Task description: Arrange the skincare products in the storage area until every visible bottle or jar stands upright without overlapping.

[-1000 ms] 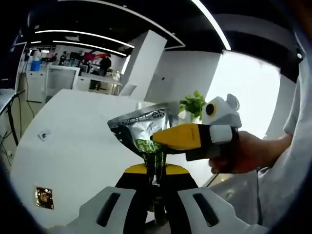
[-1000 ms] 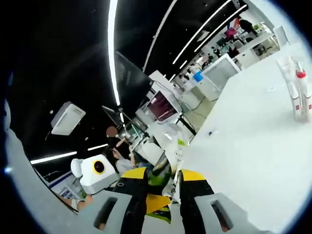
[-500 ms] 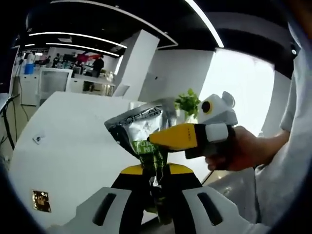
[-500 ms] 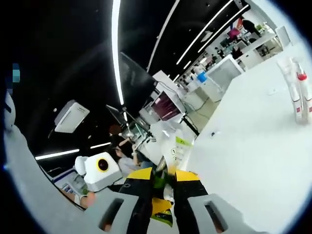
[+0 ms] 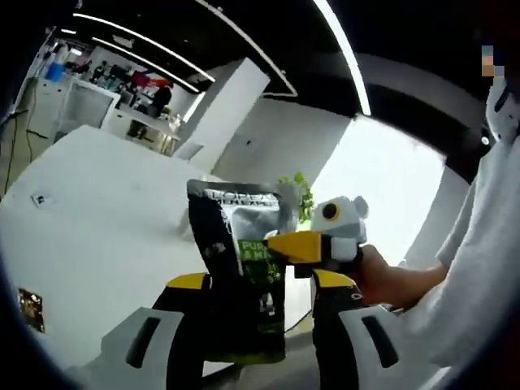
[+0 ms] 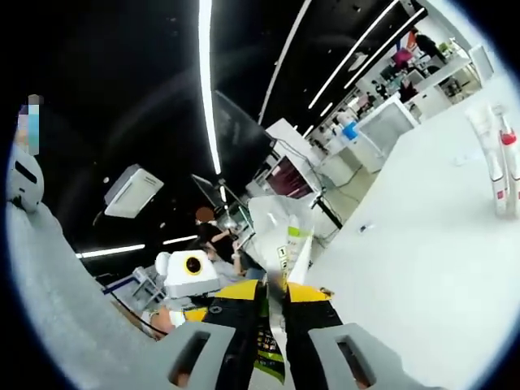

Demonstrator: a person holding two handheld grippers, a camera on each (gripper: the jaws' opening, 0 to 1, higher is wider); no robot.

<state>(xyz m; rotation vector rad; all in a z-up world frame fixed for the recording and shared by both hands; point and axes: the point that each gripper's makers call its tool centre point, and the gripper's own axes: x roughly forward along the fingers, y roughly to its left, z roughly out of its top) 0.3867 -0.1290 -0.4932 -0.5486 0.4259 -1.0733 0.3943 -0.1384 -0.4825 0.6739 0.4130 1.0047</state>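
Two tongs share one foil sachet (image 5: 244, 276), held in the air above the white bench (image 5: 89, 219). Left gripper view: the left tongs (image 5: 258, 325) stand spread, the sachet upright between their jaws; whether either jaw touches it cannot be told, and its lower edge is hidden behind them. The right tongs (image 5: 286, 245) reach in from the right, pinching the sachet's right edge, a hand (image 5: 388, 280) behind. Right gripper view: the right tongs (image 6: 276, 291) press together on the sachet (image 6: 284, 236), seen edge-on, its print illegible. Two white bottles (image 6: 500, 158) stand far off, partly cut by the rim.
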